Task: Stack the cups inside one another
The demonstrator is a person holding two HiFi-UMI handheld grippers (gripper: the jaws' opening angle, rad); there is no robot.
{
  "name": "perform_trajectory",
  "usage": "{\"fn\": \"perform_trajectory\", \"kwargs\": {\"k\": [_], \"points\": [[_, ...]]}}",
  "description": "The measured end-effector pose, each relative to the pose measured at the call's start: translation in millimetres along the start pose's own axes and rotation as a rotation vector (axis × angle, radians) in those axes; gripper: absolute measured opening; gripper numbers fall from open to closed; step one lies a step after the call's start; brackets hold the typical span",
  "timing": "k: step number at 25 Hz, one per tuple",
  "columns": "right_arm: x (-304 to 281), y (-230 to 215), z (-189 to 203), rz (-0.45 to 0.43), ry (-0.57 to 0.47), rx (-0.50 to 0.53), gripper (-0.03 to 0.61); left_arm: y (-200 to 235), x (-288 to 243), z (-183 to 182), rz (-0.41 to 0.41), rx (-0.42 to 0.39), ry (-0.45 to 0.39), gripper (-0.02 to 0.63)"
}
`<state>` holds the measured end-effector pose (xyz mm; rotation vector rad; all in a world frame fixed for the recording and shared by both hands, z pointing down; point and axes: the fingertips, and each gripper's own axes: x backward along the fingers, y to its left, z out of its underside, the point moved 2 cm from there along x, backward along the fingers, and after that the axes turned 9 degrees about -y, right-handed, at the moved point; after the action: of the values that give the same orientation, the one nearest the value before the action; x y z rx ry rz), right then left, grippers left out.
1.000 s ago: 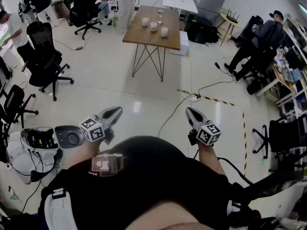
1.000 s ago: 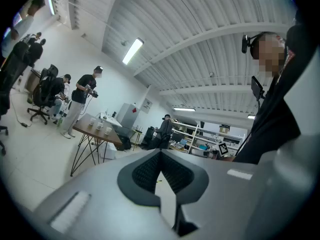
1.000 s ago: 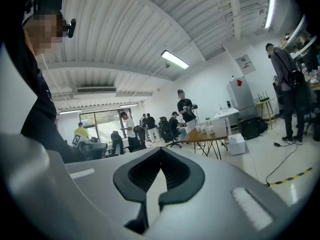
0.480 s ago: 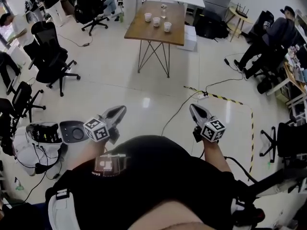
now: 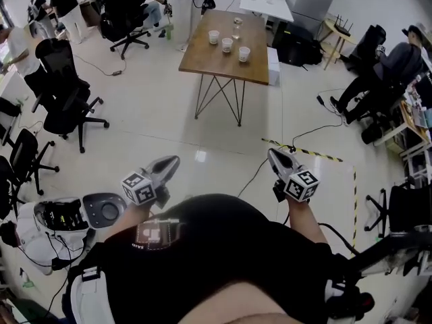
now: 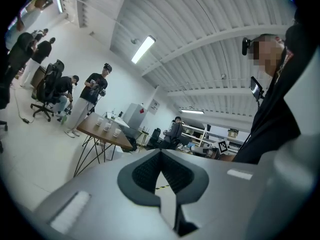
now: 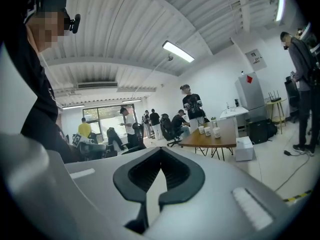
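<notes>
3 cups (image 5: 227,44) on bench (image 5: 209,63), top centre: likely light, crushable; pinch wall near rim. left gripper (image 5: 167,163), right gripper (image 5: 273,156): fingers together, empty.

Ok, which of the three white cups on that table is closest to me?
The right-hand cup of the diagonal row in the head view. It stands nearest the table front edge; the middle cup and the left cup sit farther back.
</notes>
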<state>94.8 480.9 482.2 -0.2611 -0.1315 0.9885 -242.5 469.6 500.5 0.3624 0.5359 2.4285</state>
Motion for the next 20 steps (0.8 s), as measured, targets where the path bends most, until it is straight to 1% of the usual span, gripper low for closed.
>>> {"fn": "perform_trajectory", "kwargs": {"k": [3,6,9,11,15,18,20], "points": [[-47.3,-8.5,-9.9,0.052,-0.022,-0.006,0.014,52.3,-23.9,-23.0,0.052,0.001,0.046,0.002],[-87.9,-23.4,-23.1,0.1,-0.041,-0.001,0.014,98.0,-54.4,-51.0,0.114,-0.006,0.066,0.002],[-123.8,-37.4,-34.0,0.123,-0.036,-0.003,0.014,137.8,-90.7,-77.7,0.134,-0.008,0.072,0.002],[-140.9,-50.2,-37.1,0.128,-0.022,0.001,0.014,155.9,-115.5,-85.9,0.145,-0.004,0.065,0.002],[-165.3,-98.4,-33.3,0.143,-0.006,-0.013,0.014,182.4,-163.0,-79.7,0.144,0.007,0.063,0.002],[-190.0,-144.6,-39.7,0.111,-0.006,-0.02,0.014,196.7,-203.9,-79.0,0.119,-0.006,0.054,0.002],[-210.3,-177.1,-51.0,0.075,-0.004,-0.021,0.014,204.4,-233.9,-82.8,0.086,-0.013,0.039,0.002]]}}
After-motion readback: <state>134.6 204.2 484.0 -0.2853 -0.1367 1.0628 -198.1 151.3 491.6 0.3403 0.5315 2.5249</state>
